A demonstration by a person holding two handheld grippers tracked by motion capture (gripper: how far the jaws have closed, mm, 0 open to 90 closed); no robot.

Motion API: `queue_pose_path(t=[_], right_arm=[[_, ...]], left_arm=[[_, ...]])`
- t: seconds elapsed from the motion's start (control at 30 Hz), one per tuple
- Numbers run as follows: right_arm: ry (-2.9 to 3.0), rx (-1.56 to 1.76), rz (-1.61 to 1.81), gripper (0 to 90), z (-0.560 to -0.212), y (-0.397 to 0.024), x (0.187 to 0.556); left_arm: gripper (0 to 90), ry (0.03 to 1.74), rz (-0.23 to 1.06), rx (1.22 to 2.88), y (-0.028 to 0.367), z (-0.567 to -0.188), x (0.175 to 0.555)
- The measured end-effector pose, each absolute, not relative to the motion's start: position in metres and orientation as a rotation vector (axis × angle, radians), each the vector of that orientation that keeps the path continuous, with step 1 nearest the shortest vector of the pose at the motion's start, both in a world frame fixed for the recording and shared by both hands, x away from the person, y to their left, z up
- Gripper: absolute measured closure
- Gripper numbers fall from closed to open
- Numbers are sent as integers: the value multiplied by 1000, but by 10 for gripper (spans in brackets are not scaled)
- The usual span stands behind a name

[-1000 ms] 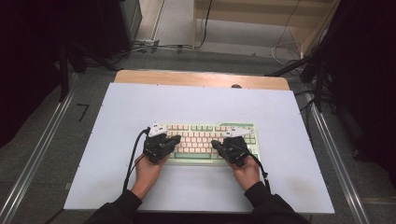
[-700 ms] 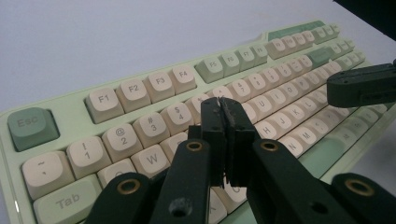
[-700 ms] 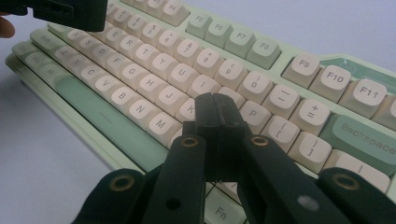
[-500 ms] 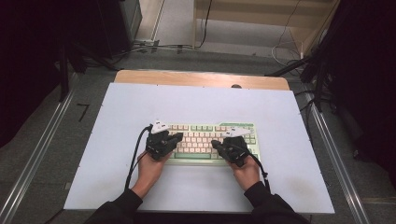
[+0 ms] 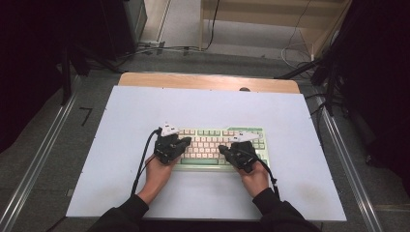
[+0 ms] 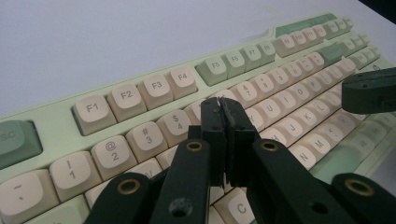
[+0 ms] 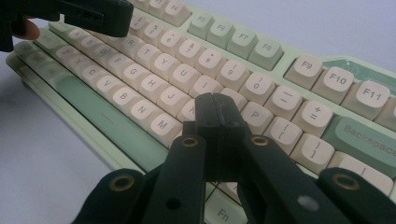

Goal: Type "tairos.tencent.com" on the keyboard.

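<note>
A pale green keyboard (image 5: 212,145) with cream keys lies near the middle of a white table (image 5: 290,121). The left gripper (image 6: 223,108) hovers over its number row, jaws pressed together, holding nothing. The right gripper (image 7: 215,103) hangs above the letter keys, also closed and empty.

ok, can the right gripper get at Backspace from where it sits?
Probably yes. The right gripper, jaws shut, hovers over the keyboard near the P key, and the Backspace key lies close by with nothing between. The left gripper is off at the far end.
</note>
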State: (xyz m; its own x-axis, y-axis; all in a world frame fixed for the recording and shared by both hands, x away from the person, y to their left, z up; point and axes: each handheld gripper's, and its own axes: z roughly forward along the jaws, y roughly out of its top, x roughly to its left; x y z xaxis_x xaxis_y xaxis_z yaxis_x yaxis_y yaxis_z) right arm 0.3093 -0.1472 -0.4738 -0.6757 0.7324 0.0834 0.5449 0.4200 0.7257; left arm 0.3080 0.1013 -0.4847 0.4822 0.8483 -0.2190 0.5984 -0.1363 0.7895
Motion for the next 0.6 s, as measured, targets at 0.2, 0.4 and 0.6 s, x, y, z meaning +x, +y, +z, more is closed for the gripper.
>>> queue_pose_path(t=[0.2, 0.4, 0.6], right_arm=[[2431, 1116, 1104, 872, -474, -147, 309], [2431, 1117, 1103, 872, -474, -147, 309], [2433, 1115, 1105, 872, -474, -147, 309]], left_arm=[[893, 1202, 347, 1849, 94, -486, 310], [893, 1202, 340, 1860, 90, -487, 312], [893, 1199, 336, 1875, 87, -489, 314]])
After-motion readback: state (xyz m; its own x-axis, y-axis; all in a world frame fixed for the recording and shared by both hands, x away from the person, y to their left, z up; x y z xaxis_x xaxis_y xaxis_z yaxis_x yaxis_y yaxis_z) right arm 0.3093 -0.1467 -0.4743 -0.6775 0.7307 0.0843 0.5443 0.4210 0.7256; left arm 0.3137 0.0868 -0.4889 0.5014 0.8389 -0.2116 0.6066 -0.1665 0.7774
